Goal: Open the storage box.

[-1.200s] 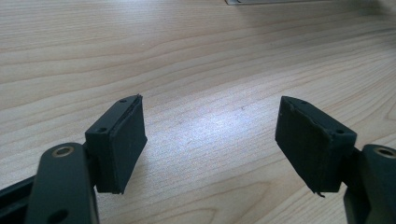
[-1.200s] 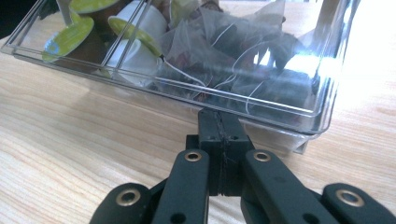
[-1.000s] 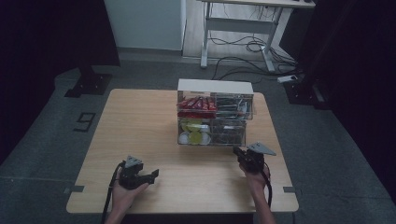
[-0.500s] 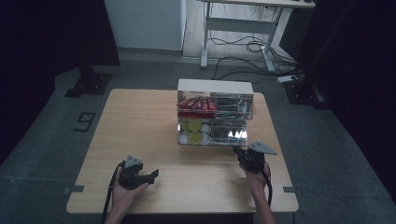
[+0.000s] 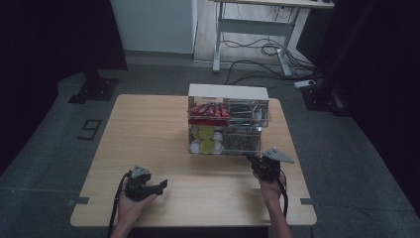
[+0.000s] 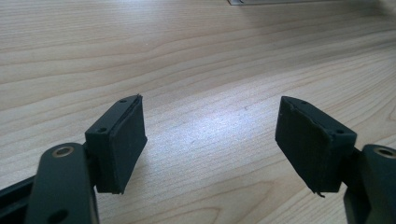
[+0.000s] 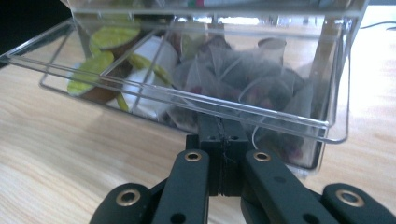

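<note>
R claw (image 7: pixel 219 140) closed against drawer (image 7: pixel 196 107); L claw (image 6: pixel 212 140) agape.

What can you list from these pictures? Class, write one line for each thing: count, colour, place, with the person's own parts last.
Table: one, light wood, centre of the dark room.
Clear organiser: one, transparent with a white top, far middle of the table.
Lower drawer: one, clear, pulled partly out toward the right gripper.
Pods: several, white with green lids, drawer's left part.
Tea bags: many, see-through mesh, drawer's right part.
Red packets: several, upper level, left.
Desk frame: one, white, on the floor behind.
Left gripper: one, black, open above bare table.
Right gripper: one, black, shut at the drawer's front.
</note>
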Tool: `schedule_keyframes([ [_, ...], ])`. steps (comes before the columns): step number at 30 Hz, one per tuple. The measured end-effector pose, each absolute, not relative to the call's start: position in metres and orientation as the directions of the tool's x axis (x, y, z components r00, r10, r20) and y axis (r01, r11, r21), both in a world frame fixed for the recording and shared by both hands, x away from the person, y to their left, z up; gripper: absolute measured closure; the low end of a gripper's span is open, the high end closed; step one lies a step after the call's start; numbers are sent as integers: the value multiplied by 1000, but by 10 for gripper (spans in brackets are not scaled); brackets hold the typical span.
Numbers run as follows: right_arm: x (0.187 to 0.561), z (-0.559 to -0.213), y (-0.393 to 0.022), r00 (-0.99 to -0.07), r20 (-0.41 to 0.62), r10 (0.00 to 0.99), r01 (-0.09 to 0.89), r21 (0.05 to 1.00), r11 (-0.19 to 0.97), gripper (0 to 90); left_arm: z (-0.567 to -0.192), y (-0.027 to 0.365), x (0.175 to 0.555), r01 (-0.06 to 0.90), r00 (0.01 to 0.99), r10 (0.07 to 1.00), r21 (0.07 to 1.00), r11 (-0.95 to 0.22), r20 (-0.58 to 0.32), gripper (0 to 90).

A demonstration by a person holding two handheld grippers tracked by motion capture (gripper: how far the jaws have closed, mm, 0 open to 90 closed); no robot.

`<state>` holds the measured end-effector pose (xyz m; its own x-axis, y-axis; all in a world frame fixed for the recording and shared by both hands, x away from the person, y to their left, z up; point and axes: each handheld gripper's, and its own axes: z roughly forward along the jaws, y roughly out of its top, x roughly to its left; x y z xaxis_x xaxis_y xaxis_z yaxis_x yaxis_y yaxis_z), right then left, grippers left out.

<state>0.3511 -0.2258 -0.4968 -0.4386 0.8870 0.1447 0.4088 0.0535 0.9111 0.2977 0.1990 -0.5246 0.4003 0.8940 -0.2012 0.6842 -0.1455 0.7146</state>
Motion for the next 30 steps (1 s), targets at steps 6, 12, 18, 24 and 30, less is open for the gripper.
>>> schedule_keyframes([
  [6,354,-492,-224,-436,149,887,402,914,44,895,-521,202,297,678,397,895,723,-136,-204,247],
  [12,358,-485,-222,-433,154,888,391,920,31,895,-521,202,297,678,398,894,723,-136,-205,247],
  [18,364,-480,-219,-432,159,888,381,924,19,895,-521,201,297,678,396,895,722,-137,-203,247],
  [24,365,-477,-224,-425,161,891,370,929,9,895,-524,198,297,685,401,894,714,-147,-199,247],
  [30,370,-471,-227,-418,177,891,356,934,-19,895,-524,198,297,686,400,894,712,-146,-202,247],
])
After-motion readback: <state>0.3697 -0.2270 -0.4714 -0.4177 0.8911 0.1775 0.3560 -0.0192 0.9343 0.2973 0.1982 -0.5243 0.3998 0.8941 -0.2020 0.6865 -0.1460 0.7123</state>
